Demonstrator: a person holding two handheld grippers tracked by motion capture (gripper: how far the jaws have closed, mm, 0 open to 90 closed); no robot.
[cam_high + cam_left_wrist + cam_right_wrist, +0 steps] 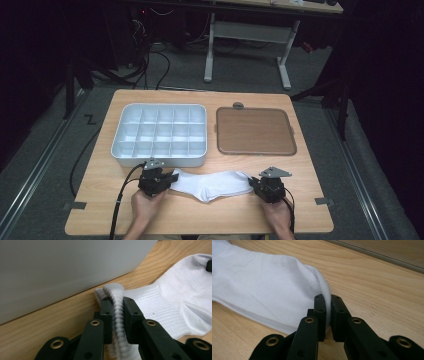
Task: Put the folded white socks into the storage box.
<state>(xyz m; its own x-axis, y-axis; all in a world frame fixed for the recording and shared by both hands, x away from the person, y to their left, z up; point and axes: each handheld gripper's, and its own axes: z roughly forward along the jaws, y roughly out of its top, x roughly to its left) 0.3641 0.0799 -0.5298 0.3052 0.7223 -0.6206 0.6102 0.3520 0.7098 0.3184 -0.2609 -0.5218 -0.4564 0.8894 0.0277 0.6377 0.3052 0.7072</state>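
A white sock [215, 184] lies stretched left to right on the wooden table near its front edge. My left gripper [174, 177] is at the sock's left end. In the left gripper view the jaws [117, 301] are shut on the ribbed cuff [117, 290], which stands up between the pads. My right gripper [252, 184] is at the sock's right end. In the right gripper view its jaws [328, 298] pinch the smooth toe end of the sock [262, 282]. A hand holds each gripper from the table's front edge.
A white compartment tray [116, 145] sits just behind the left gripper, and its wall [62, 270] looms close in the left gripper view. A brown flat board [255, 131] lies at the back right, its edge [387, 252] behind the right gripper.
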